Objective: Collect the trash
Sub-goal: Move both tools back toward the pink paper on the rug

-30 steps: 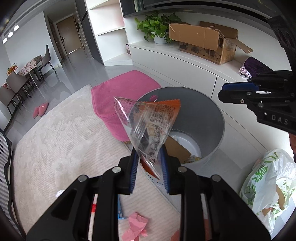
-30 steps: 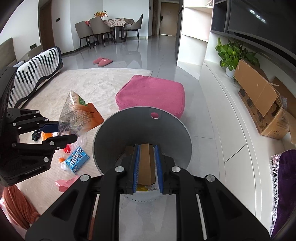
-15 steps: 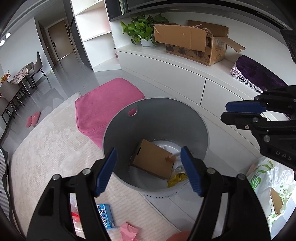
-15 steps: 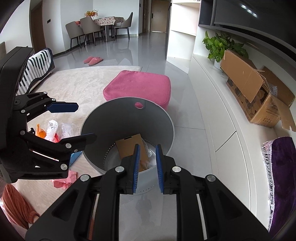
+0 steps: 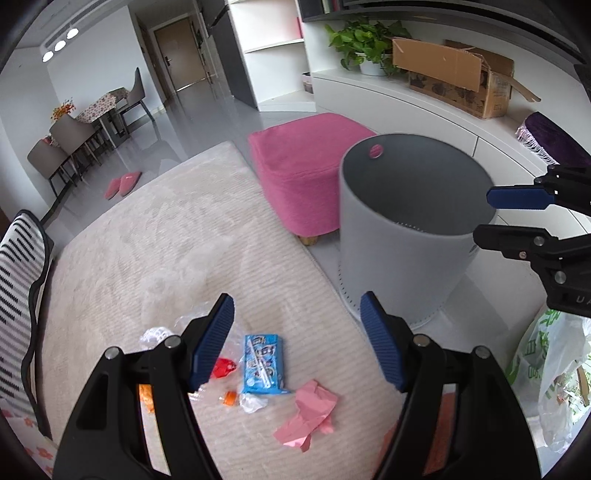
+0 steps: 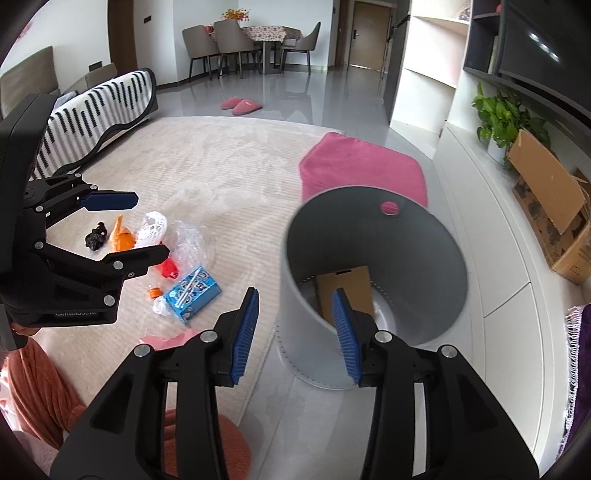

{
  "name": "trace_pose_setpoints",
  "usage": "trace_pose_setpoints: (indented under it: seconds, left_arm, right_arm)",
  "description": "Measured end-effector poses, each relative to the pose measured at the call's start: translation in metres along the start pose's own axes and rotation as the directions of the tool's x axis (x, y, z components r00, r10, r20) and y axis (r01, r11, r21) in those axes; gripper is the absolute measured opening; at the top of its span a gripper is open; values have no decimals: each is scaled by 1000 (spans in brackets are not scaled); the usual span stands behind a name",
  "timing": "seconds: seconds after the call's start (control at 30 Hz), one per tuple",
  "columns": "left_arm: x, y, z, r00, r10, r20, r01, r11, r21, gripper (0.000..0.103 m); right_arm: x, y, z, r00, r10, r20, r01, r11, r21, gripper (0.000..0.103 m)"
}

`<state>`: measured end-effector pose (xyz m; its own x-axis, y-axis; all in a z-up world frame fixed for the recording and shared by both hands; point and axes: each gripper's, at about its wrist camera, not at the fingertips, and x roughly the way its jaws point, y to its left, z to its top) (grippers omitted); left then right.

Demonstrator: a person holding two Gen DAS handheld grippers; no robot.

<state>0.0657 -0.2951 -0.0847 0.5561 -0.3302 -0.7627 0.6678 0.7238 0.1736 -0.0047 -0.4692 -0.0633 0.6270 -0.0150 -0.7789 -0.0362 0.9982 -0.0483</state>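
Litter on rug, bin on bare floor just off rug edge.

Bin [image 5: 402, 236] stands upright beside the rug [image 5: 155, 236] edge; a stool [image 5: 303, 170] sits just behind it, partly on the rug. In the bin, a cardboard piece [image 6: 345, 290] leans on the inner wall. Left of the bin, on the rug: a carton [image 5: 263, 363], crumpled paper [image 5: 308, 415] nearer the camera, a small cap [image 5: 229, 398] just left of the carton, clear plastic wrap [image 6: 190, 243] beyond it. Behind the bin runs a low cabinet [image 5: 436, 107] carrying a cardboard box [image 5: 458, 77] with a potted plant [image 5: 364, 48] to its left. Slippers [image 6: 242, 105] lie on the floor past the rug's far side, a dining table [image 6: 258, 35] further back.
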Motion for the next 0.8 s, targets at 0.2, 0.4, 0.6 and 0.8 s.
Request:
trace_pose_setpoints:
  seconds: [0.2, 0.4, 0.6, 0.8]
  left_arm:
    - [-16, 55, -49, 996, 77, -33, -80, 992, -96, 71]
    - [-31, 98, -92, 990, 128, -53, -136, 974, -181, 71]
    - [-28, 128, -137, 985, 148, -91, -166, 956, -242, 71]
    - [-8, 143, -177, 982, 136, -134, -169, 945, -281, 71]
  right_arm:
    - [16, 63, 4, 996, 85, -3, -85, 996, -42, 41]
    - [30, 122, 5, 990, 141, -2, -141, 988, -69, 43]
    - [57, 169, -9, 987, 157, -33, -159, 985, -65, 43]
    - [98, 192, -31, 984, 143, -109, -147, 989, -34, 43]
